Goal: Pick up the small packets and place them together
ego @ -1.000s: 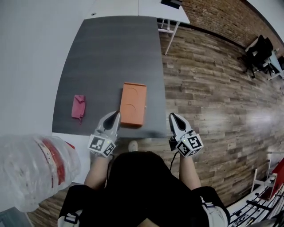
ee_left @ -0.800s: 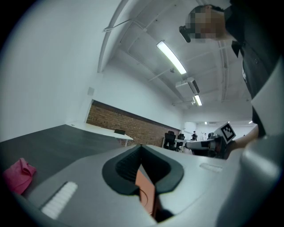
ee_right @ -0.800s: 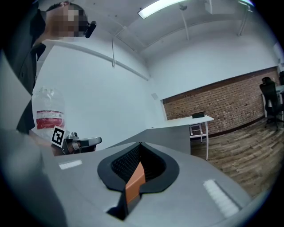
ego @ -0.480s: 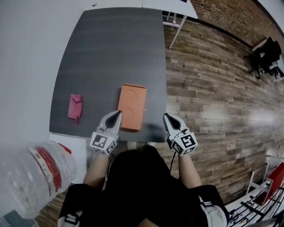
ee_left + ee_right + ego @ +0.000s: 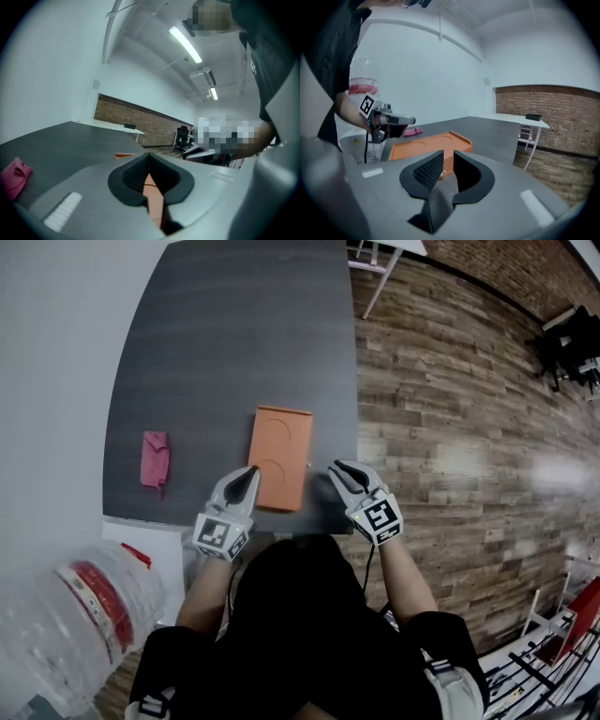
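- A flat orange plastic tray with two round recesses [image 5: 279, 457] lies near the front edge of the dark grey table [image 5: 234, 334]. It looks empty.
- The only packet I can find is a small crumpled pink one [image 5: 153, 457]. It lies on the table well apart from the tray's left side, untouched.
- The left gripper [image 5: 249, 472] hovers at the tray's near left corner, its claw clenched tip to tip on nothing.
- The right gripper [image 5: 336, 467] hangs just off the tray's near right corner. Its jaws have just been opening and stand a little apart, released, with nothing between them.
- The step in hand looks like the reach for the packet, and the left gripper is better placed for it.
- To do it well: part the jaws wide first, swing out from the tray's left side, come down astride the packet, and pinch its bulk, since thin film may slip.
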The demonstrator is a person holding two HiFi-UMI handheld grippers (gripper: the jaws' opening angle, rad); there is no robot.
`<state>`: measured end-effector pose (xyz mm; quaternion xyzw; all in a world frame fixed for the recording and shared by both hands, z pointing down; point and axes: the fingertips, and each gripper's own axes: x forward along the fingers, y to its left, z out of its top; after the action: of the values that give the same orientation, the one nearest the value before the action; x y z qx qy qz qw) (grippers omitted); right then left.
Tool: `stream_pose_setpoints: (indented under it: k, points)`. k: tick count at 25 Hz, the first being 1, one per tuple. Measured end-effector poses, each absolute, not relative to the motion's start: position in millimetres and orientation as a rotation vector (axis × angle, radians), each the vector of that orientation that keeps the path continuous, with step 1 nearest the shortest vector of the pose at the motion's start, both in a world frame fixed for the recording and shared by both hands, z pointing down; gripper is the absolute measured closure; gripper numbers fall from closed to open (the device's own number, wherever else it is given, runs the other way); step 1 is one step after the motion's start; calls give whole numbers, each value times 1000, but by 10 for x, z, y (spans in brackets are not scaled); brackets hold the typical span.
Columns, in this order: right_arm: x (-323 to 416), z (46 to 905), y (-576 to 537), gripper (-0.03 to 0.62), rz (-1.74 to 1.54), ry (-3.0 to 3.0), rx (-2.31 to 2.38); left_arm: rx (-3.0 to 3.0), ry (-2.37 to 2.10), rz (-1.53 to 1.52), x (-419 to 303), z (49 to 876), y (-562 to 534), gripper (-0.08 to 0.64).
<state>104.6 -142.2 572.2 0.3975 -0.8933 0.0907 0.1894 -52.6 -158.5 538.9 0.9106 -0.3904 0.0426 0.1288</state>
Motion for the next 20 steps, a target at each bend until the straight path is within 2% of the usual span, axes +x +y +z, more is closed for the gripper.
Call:
stream_pose_setpoints:
  k: [4,12,20]
  points:
    - [859,6051,-1398,494,127,-2407,921,2637,-1123,144,-509,5461,-1526,560]
    - [652,6421,-1441,439,123,-2368,668,2587,-1119,178,-488,5579,-1439,560]
    - [641,6554,-1498,448,146,-2357,546,2571,-1171,192,-479,5593,-1442,560]
